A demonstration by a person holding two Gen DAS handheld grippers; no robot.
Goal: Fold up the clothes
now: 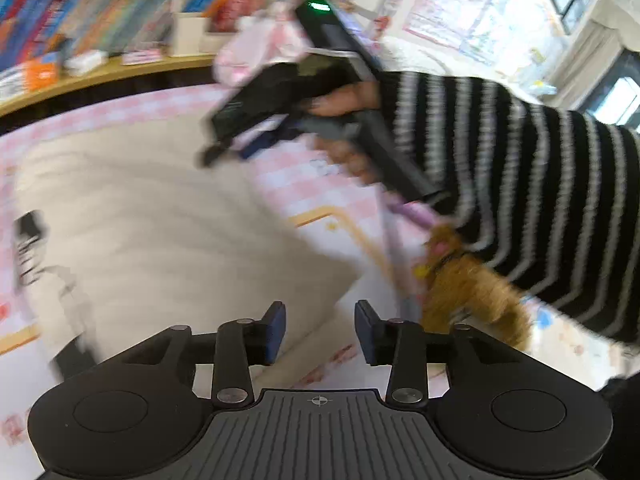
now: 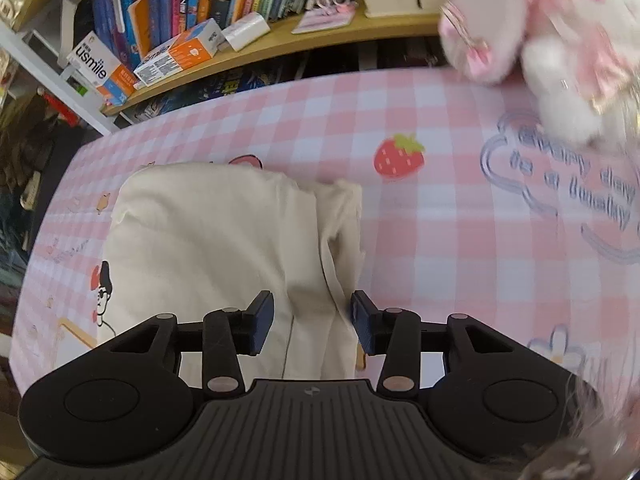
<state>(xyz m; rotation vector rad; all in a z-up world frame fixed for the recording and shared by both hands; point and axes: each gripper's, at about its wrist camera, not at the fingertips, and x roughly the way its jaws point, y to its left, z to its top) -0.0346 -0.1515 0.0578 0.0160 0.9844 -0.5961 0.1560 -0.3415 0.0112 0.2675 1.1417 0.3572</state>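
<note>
A cream T-shirt (image 2: pixel 212 240) with a small cartoon print lies partly folded on the pink checked sheet (image 2: pixel 440 240). It also shows, blurred, in the left wrist view (image 1: pixel 160 220). My right gripper (image 2: pixel 312 322) is open and empty, hovering just above the shirt's near right edge, with a fold of cloth between the jaws' line of sight. My left gripper (image 1: pixel 320 330) is open and empty above the shirt's near corner. The right gripper (image 1: pixel 248 120) shows in the left wrist view, held by a hand in a striped sleeve (image 1: pixel 520 184).
A white and pink plush toy (image 2: pixel 540 40) sits at the far right of the bed. A wooden shelf (image 2: pixel 280 44) with books and boxes runs along the far side. A brown furry toy (image 1: pixel 472 288) lies by the striped sleeve.
</note>
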